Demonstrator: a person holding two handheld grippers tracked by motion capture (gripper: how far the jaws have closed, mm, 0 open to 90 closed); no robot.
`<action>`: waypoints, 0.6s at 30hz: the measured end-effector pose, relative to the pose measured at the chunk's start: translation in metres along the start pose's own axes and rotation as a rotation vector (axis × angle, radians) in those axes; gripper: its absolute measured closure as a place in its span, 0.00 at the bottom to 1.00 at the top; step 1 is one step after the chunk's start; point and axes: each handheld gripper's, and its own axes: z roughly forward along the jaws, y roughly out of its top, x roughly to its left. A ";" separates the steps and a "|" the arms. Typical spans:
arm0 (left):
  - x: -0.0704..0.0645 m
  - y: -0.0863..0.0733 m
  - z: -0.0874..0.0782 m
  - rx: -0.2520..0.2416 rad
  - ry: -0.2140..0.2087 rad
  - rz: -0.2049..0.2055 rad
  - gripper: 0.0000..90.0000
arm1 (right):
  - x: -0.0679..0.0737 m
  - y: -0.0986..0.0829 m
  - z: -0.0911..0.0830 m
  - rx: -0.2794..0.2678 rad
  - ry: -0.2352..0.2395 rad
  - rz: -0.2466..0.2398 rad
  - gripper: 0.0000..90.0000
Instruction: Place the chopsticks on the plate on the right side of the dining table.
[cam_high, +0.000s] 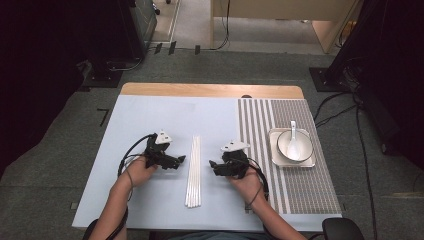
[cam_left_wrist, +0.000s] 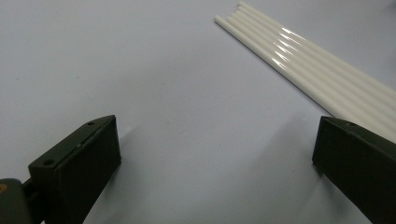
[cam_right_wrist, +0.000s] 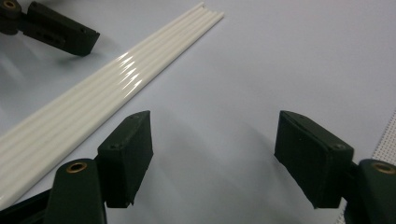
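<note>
White rods (cam_high: 193, 172) bundled mid-table, grippers flanking.
Left gripper (cam_high: 176, 160) jaws wide, just beside rods; right gripper (cam_high: 214, 165) also wide, empty, facing in, likely to pick one. Bowl with spoon (cam_high: 294, 142) on tray (cam_high: 274, 159) far right.

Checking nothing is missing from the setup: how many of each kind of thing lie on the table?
White sticks: 5
White spoon: 1
White bowl: 1
Square tray: 1
Striped mat: 1
Total: 9
</note>
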 end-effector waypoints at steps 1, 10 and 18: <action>0.000 0.000 0.000 0.000 0.000 0.000 0.01 | 0.000 0.000 0.000 -0.003 0.000 0.006 0.31; 0.000 0.000 0.000 0.000 0.000 0.000 0.01 | 0.007 0.006 0.002 -0.011 0.018 -0.003 0.36; 0.000 0.000 0.000 0.000 0.000 0.000 0.01 | 0.011 0.008 0.001 -0.045 0.014 0.016 0.38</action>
